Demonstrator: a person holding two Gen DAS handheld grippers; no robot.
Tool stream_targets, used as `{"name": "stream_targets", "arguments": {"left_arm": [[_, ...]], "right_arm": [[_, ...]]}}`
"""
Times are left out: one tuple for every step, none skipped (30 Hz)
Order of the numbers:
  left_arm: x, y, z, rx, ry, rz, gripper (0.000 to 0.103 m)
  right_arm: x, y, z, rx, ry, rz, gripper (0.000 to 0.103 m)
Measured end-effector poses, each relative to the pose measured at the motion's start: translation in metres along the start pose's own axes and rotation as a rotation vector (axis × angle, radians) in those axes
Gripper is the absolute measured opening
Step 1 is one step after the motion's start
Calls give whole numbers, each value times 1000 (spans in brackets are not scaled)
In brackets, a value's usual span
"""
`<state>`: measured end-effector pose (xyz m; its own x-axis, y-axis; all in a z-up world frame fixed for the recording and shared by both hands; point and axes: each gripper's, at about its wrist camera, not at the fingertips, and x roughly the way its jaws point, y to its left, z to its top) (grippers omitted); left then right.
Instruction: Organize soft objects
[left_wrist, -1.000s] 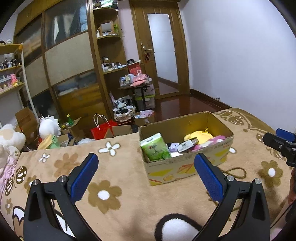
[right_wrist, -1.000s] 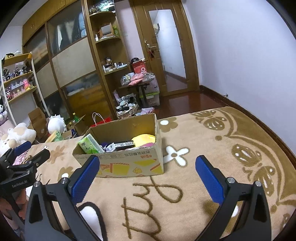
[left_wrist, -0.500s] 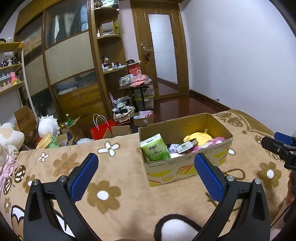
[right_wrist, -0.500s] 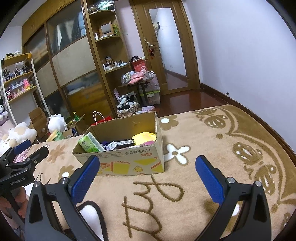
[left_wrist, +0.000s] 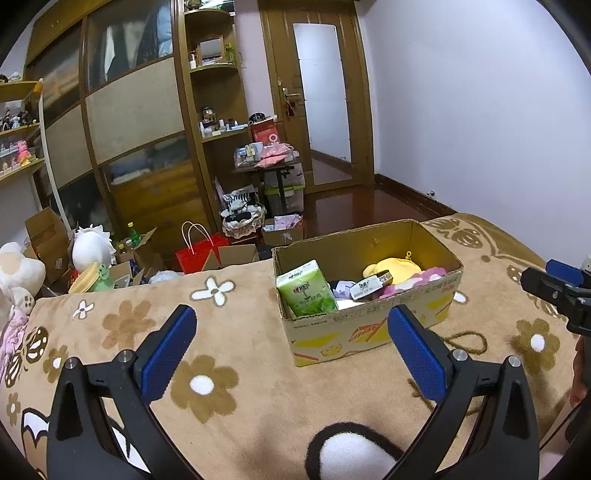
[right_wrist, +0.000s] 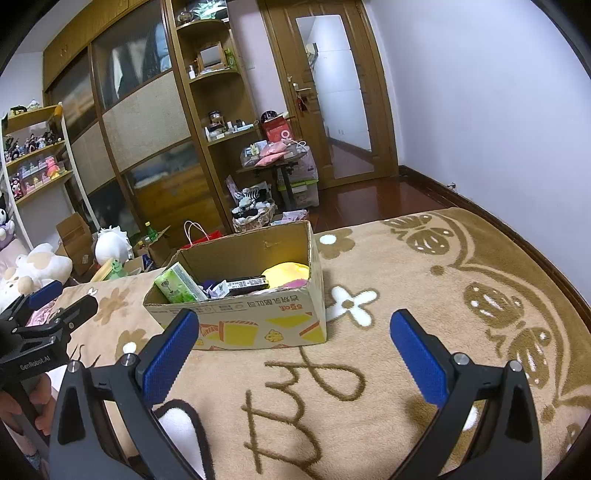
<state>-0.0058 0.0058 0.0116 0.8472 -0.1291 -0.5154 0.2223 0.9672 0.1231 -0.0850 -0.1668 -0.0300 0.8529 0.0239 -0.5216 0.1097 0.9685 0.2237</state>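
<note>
An open cardboard box (left_wrist: 373, 332) stands on the tan flowered blanket (left_wrist: 240, 347); it also shows in the right wrist view (right_wrist: 258, 325). Inside lie a green tissue pack (left_wrist: 306, 291), a yellow soft toy (left_wrist: 391, 266), a pink soft item (left_wrist: 428, 275) and a dark labelled packet (left_wrist: 369, 283). My left gripper (left_wrist: 291, 354) is open and empty, held short of the box. My right gripper (right_wrist: 295, 358) is open and empty, in front of the box's printed side.
Plush toys (left_wrist: 18, 273), cardboard boxes and a red paper bag (left_wrist: 201, 251) crowd the floor beyond the blanket's far edge. A wooden wardrobe with shelves (left_wrist: 147, 129) and a small cluttered table (left_wrist: 269, 166) stand behind. The right gripper shows at the right (left_wrist: 557, 291).
Both views have shifted only slightly; the box sits a little higher in the left wrist view. Both grippers stay open and empty.
</note>
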Motion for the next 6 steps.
{"name": "stream_targets", "arguments": {"left_arm": [[0, -1, 0, 3, 0, 0, 102], [1, -1, 0, 5, 2, 0, 102], [1, -1, 0, 6, 2, 0, 102], [1, -2, 0, 5, 1, 1, 102], [1, -2, 0, 4, 1, 0, 102], [1, -2, 0, 3, 2, 0, 102]], "right_arm": [[0, 0, 0, 0, 0, 0, 103], [0, 0, 0, 0, 0, -1, 103], [0, 0, 0, 1, 0, 0, 103], [0, 0, 0, 1, -1, 1, 103], [0, 0, 0, 0, 0, 0, 103], [0, 0, 0, -1, 0, 0, 103]]}}
